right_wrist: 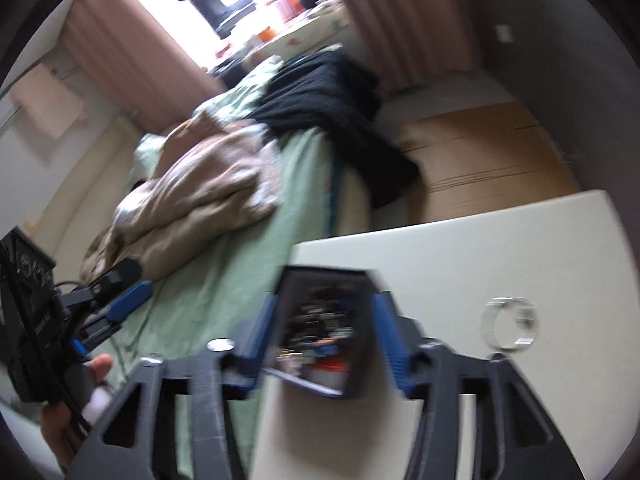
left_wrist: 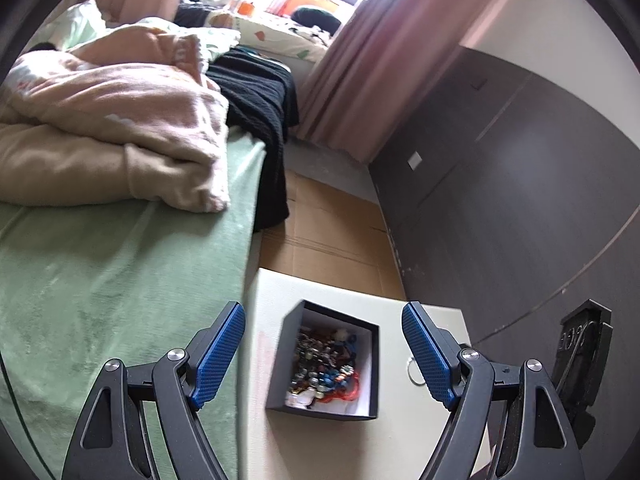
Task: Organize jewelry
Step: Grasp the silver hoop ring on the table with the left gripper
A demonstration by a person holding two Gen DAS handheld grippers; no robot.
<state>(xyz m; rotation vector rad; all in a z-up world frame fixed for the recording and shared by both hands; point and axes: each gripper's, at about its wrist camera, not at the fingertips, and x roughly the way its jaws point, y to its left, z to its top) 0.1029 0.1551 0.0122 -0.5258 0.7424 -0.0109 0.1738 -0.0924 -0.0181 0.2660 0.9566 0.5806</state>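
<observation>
A small black box [left_wrist: 325, 360] with a white lining holds a heap of colourful beaded jewelry [left_wrist: 326, 368]. It stands on a white tabletop [left_wrist: 272, 292] beside the bed. My left gripper [left_wrist: 323, 322] is open and empty, above and in front of the box. A clear ring-shaped bangle [left_wrist: 414, 372] lies on the table right of the box. In the right wrist view, which is blurred, my right gripper [right_wrist: 325, 320] has its blue fingers [right_wrist: 384, 324] on either side of the box [right_wrist: 324, 324]. The bangle [right_wrist: 509, 326] lies to its right. The left gripper [right_wrist: 116, 312] shows at far left.
A bed with a green sheet [left_wrist: 120, 272], a pink quilt [left_wrist: 116, 120] and a black garment [left_wrist: 260, 108] lies left of the table. Flattened cardboard [left_wrist: 332, 232] covers the floor beyond it. A dark wardrobe [left_wrist: 520, 184] stands on the right, pink curtains [left_wrist: 376, 48] behind.
</observation>
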